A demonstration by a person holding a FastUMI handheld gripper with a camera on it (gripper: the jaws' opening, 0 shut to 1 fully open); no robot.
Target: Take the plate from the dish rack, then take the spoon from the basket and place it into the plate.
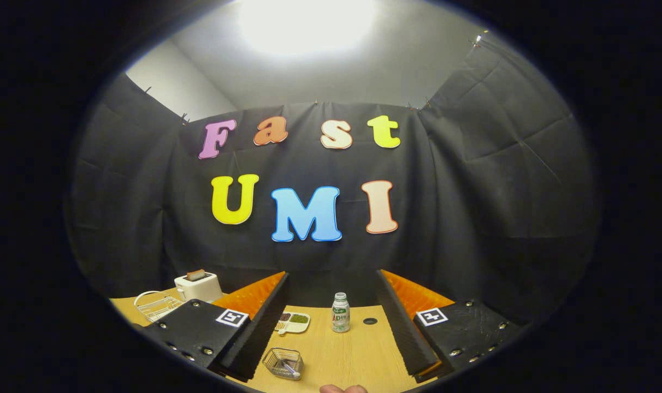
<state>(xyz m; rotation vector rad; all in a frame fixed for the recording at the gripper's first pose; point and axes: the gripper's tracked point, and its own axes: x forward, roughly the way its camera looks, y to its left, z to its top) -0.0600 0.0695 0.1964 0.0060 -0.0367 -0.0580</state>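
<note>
Spoon [289, 369] lies in a wire basket [283, 362], lower centre, near the left finger. Dish rack [156, 307] at left on the bench [342, 355], beside a toaster [198, 286]. Bottle [340, 313] and tray [293, 322] beyond. Tongs [331, 327] spread wide, holding nothing.

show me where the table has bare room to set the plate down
Bare wood lies between the open gripper fingers, bordered by the basket, the bottle and a small table hole. It is crowded near the divided snack tray, toaster and wire rack.
</note>
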